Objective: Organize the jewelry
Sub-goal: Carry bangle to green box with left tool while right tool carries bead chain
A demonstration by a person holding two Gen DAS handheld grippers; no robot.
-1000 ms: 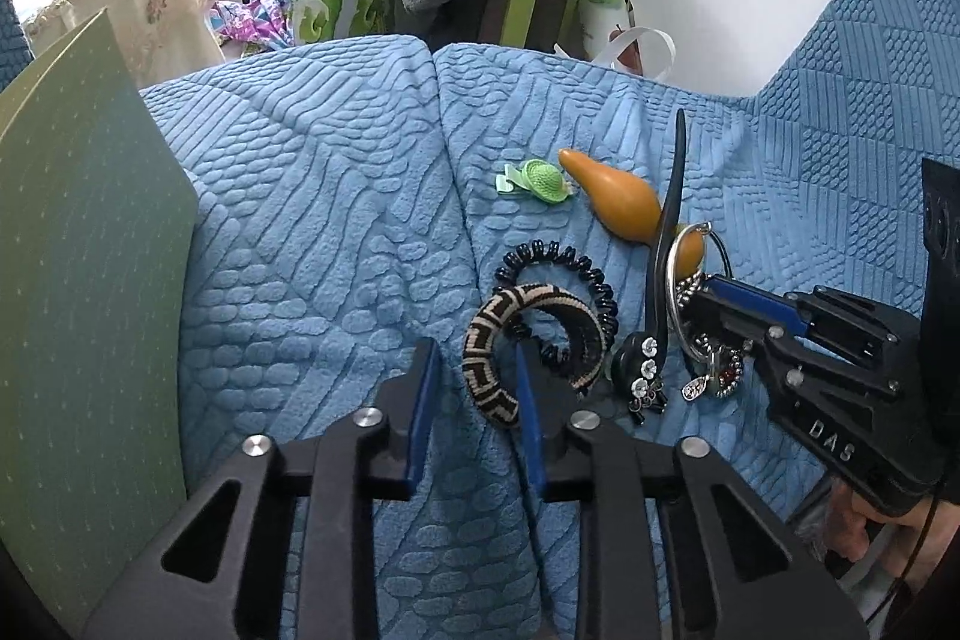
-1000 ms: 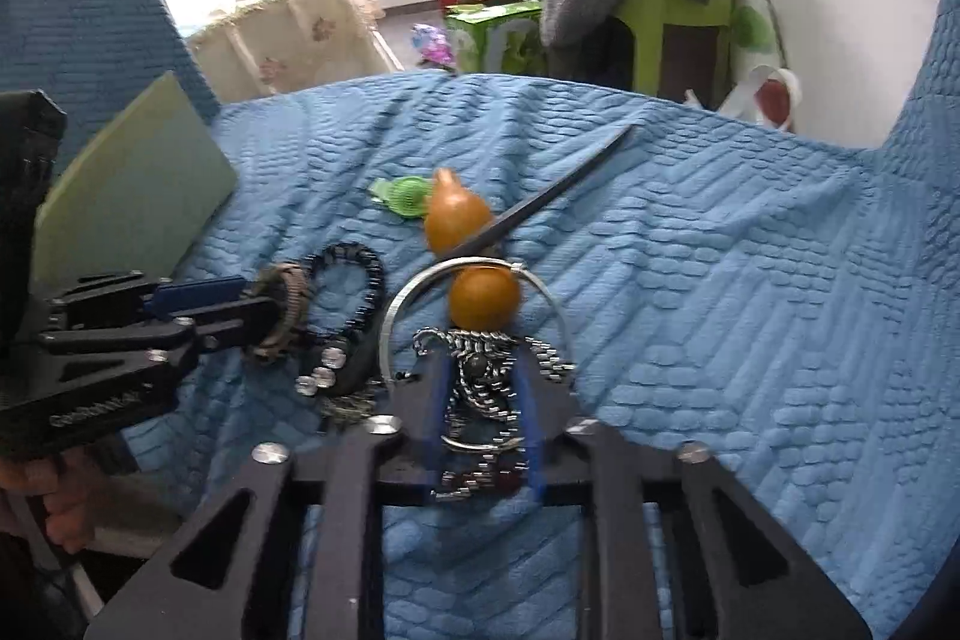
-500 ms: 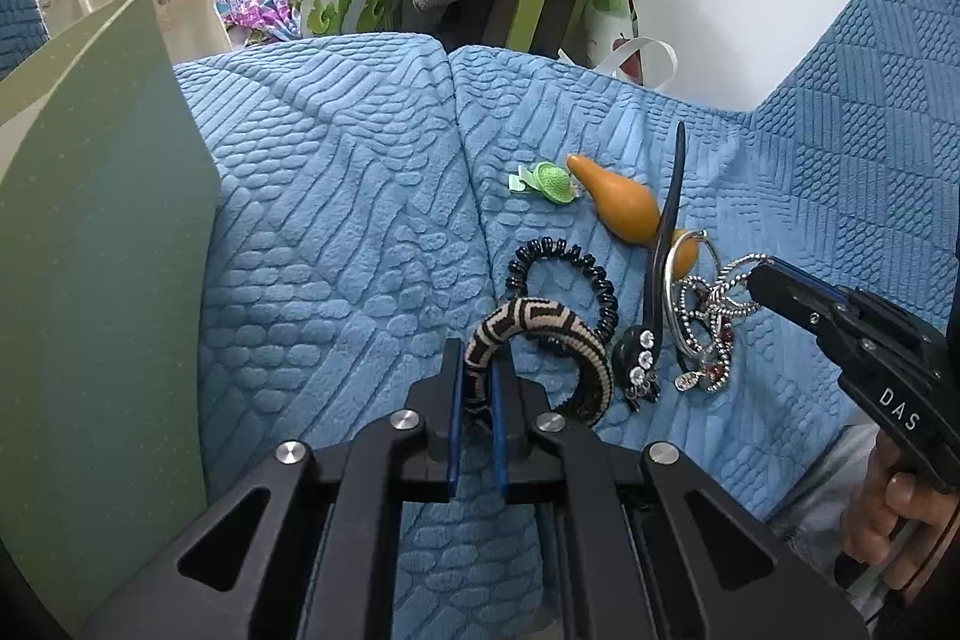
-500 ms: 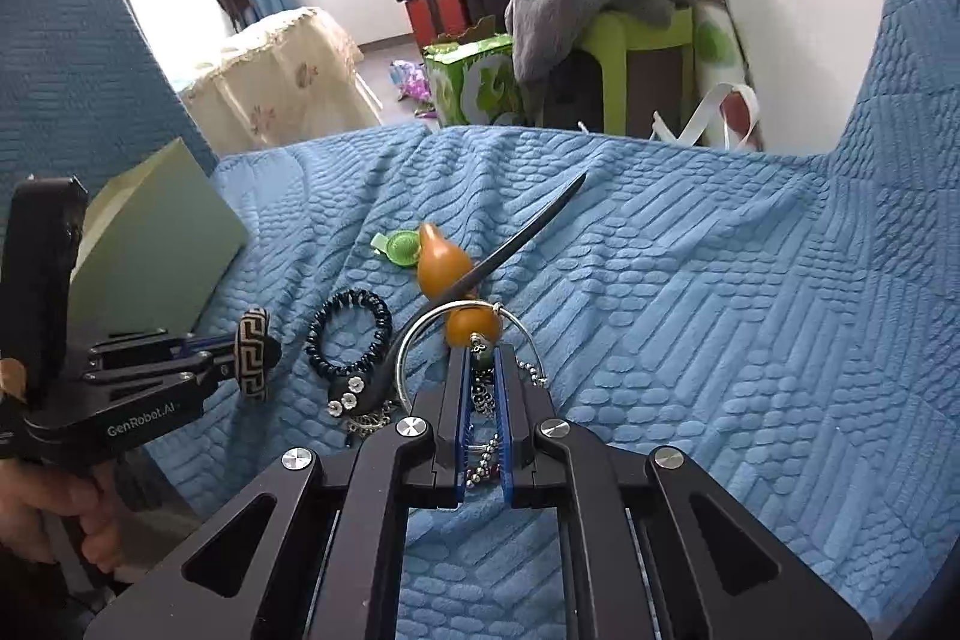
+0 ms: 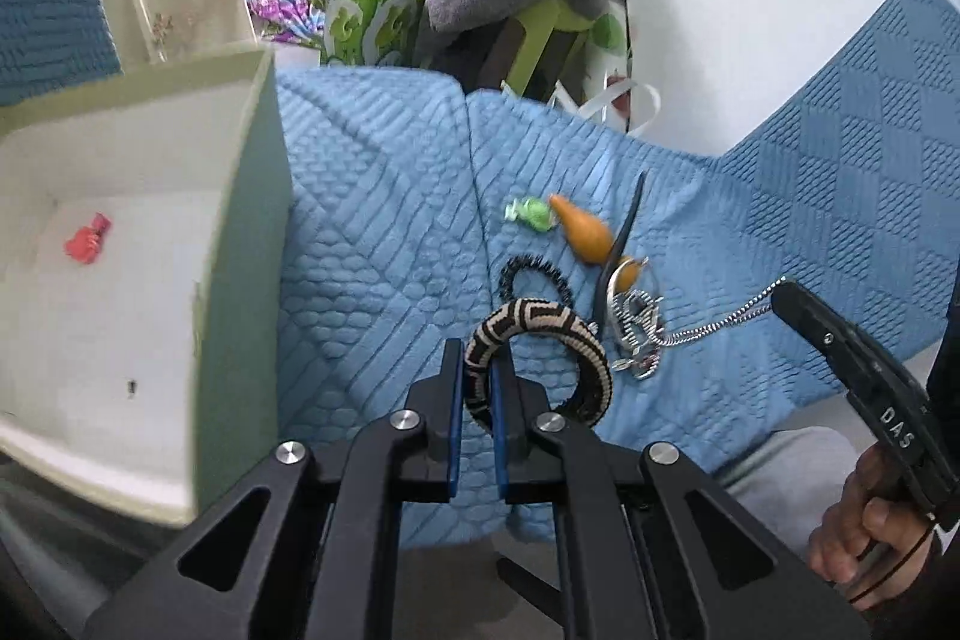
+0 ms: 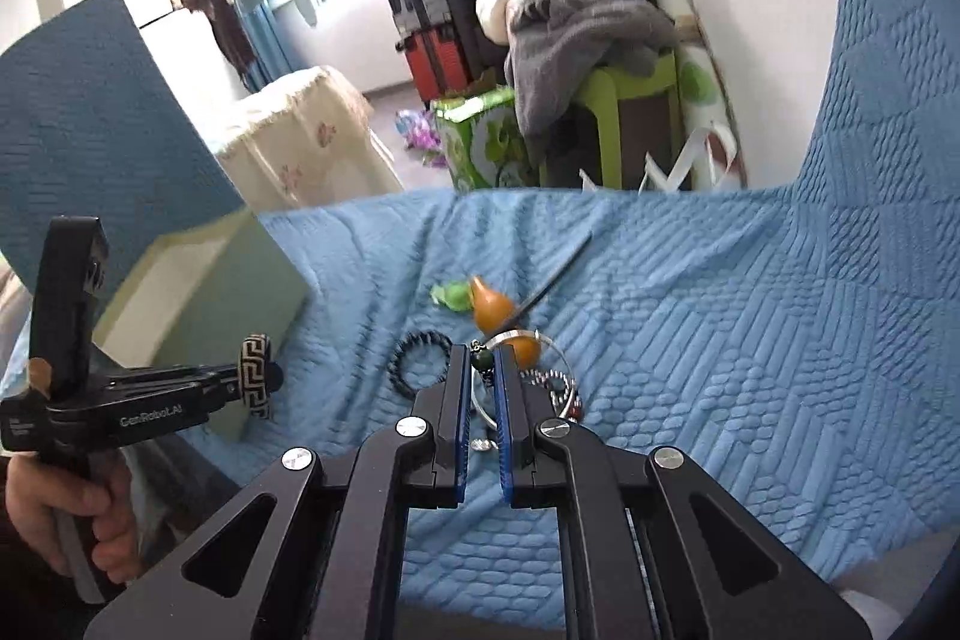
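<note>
While both tongs are loaded, the step in hand appears to be carrying each piece to the open box at the left of the frame. Left tongs: narrowed onto the woven bangle, black-and-cream key pattern, thick and rigid, gripped on its left arc at lower centre and seemingly lifted off the blue sofa cover. Right tongs: closed on a silver chain, which runs taut from the tip at right of the left view to a tangle of beaded bracelets lying by the large silver ring. Recommendation: raise the chain slowly and straight, since it looks snagged in that cluster and may drag neighbours along; keep the bangle level and clear the box wall before release. Box interior is white, holding one small red item. Remaining on the cover: black bead bracelet, orange gourd pendant, green trinket, dark hair stick.
</note>
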